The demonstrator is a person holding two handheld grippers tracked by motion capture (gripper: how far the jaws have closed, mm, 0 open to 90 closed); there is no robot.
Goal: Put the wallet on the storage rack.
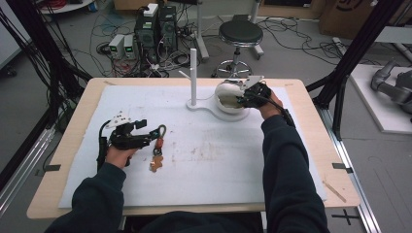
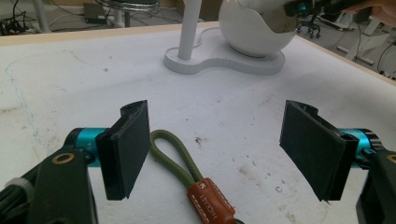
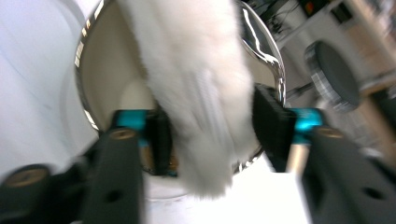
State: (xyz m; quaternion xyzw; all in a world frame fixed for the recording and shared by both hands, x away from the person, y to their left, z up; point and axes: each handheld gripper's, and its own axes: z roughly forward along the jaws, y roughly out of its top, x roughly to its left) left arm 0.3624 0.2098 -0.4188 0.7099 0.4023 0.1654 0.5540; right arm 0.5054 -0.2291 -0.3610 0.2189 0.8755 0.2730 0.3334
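Right gripper (image 3: 210, 135) pinches the white furry piece (image 3: 196, 84) at the round white holder's (image 1: 228, 94) opening, while left gripper (image 2: 215, 149), jaws wide, straddles the olive-loop keychain (image 2: 187, 172) lying on the mat, likely for pickup.

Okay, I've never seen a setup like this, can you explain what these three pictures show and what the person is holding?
A person sits at a table with a hand-held gripper in each hand. One picture looks down from above; the other two come from cameras riding on each gripper. The left gripper is open over a keychain with a green cord loop and brown leather tag, lying on the white mat. The right gripper is closed on a white furry thing at the opening of a white round bowl on a white stand.
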